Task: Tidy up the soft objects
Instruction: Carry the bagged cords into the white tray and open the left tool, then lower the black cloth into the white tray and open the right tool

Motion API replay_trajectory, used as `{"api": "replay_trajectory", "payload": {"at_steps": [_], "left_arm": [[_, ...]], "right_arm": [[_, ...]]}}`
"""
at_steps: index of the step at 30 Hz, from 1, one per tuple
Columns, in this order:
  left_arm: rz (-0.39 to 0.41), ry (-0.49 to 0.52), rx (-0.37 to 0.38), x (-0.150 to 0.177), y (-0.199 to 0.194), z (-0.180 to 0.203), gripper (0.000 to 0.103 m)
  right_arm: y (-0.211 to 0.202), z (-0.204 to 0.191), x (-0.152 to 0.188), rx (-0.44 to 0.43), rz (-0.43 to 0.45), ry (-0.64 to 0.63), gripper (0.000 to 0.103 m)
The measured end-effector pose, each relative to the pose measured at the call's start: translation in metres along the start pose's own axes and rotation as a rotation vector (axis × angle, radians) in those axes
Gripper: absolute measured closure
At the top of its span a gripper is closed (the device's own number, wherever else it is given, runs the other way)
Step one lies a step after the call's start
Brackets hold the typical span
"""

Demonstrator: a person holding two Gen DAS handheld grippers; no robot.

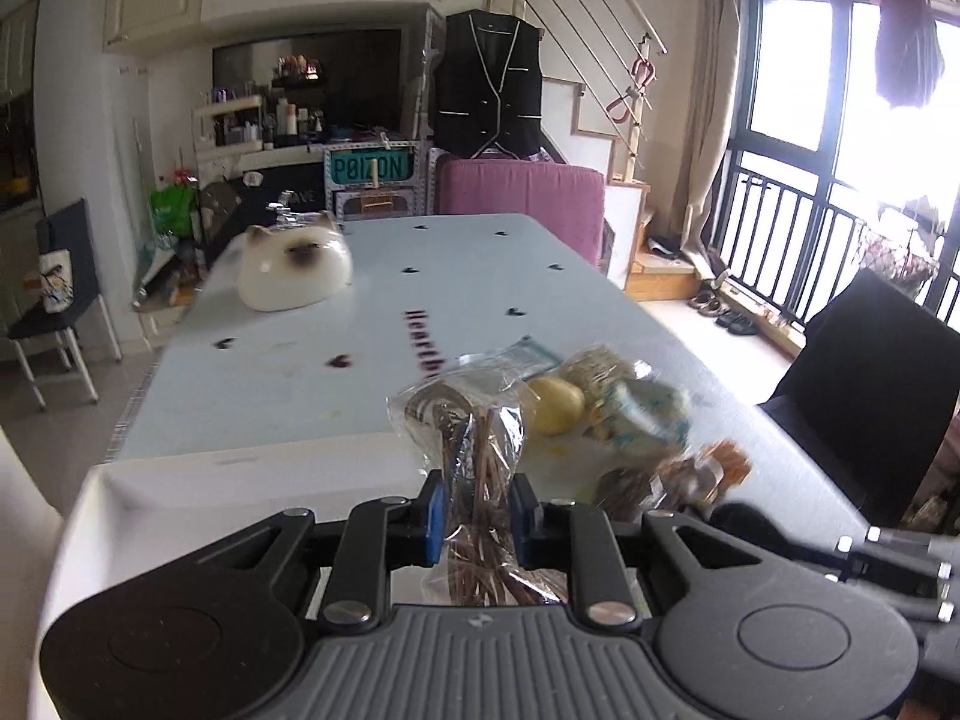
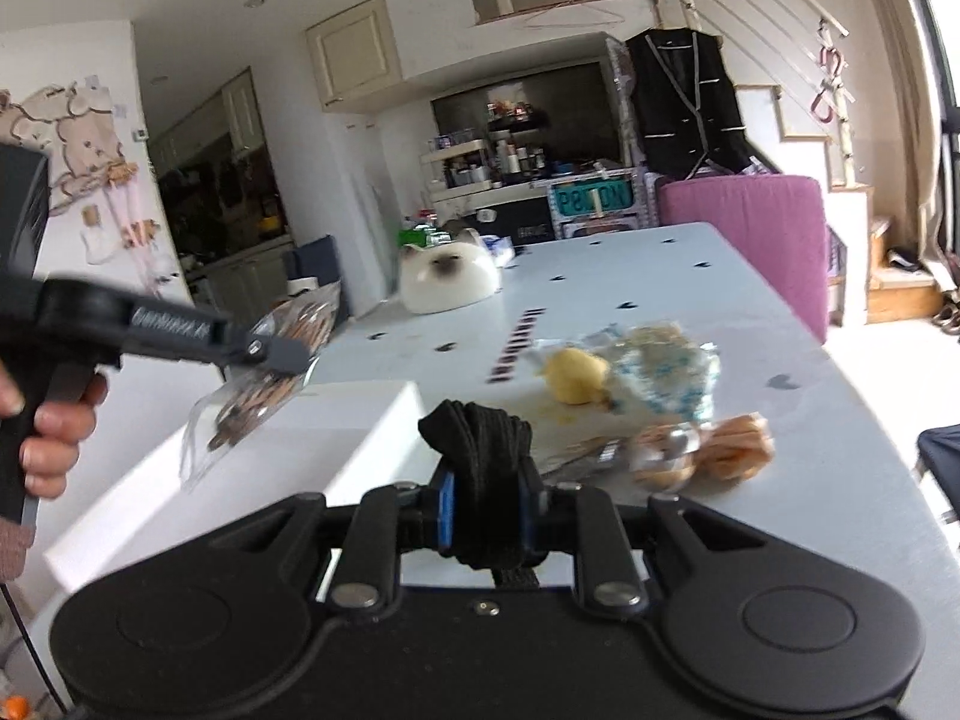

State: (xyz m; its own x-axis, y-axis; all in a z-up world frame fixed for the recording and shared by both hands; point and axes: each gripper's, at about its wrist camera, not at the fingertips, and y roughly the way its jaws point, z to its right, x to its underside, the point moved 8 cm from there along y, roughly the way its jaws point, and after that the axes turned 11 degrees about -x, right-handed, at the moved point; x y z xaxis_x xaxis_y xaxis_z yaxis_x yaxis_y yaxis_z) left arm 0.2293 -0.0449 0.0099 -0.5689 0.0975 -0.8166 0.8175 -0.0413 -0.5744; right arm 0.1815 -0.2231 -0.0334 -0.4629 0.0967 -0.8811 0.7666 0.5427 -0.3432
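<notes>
My left gripper is shut on a clear plastic bag of brown cord, held above the near edge of a white bin. In the right wrist view that same bag hangs from the left gripper at the left, over the white bin. My right gripper is shut on a folded black fabric strap. A yellow soft toy, a blue-patterned wrapped bundle and an orange-brown bagged item lie on the table ahead.
A white cat-shaped object sits at the table's far left. A purple chair back stands at the far end, a black chair at the right. A person's hand grips the left tool's handle.
</notes>
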Motion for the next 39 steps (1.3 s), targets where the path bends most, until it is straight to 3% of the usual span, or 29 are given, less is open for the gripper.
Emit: {"api": "replay_trajectory", "payload": {"at_steps": [6,14,28,30,32,34,36,39], "left_arm": [[-0.009,0.057,-0.076,0.030,-0.028,-0.053,0.080],[-0.092,0.081,-0.157,0.080,-0.034,-0.127,0.080],[-0.197,0.224,-0.243,0.134,-0.010,-0.188,0.079],[-0.205,0.232,-0.254,0.138,-0.007,-0.192,0.075],[-0.214,0.223,-0.261,0.143,-0.005,-0.197,0.067],[-0.224,0.209,-0.267,0.146,-0.003,-0.202,0.057],[-0.210,0.202,-0.253,0.146,-0.006,-0.200,0.046],[-0.197,0.184,-0.229,0.144,-0.012,-0.197,0.045]], "right_arm": [[0.011,-0.039,0.007,-0.074,-0.028,-0.010,0.082],[0.026,-0.092,0.015,-0.165,-0.084,-0.056,0.082],[0.057,-0.147,0.045,-0.198,-0.211,-0.092,0.078],[0.060,-0.151,0.050,-0.204,-0.233,-0.106,0.073],[0.060,-0.154,0.054,-0.215,-0.249,-0.132,0.053],[0.058,-0.156,0.056,-0.219,-0.253,-0.147,0.045],[0.055,-0.156,0.056,-0.220,-0.256,-0.152,0.045],[0.051,-0.155,0.054,-0.219,-0.256,-0.151,0.045]]}}
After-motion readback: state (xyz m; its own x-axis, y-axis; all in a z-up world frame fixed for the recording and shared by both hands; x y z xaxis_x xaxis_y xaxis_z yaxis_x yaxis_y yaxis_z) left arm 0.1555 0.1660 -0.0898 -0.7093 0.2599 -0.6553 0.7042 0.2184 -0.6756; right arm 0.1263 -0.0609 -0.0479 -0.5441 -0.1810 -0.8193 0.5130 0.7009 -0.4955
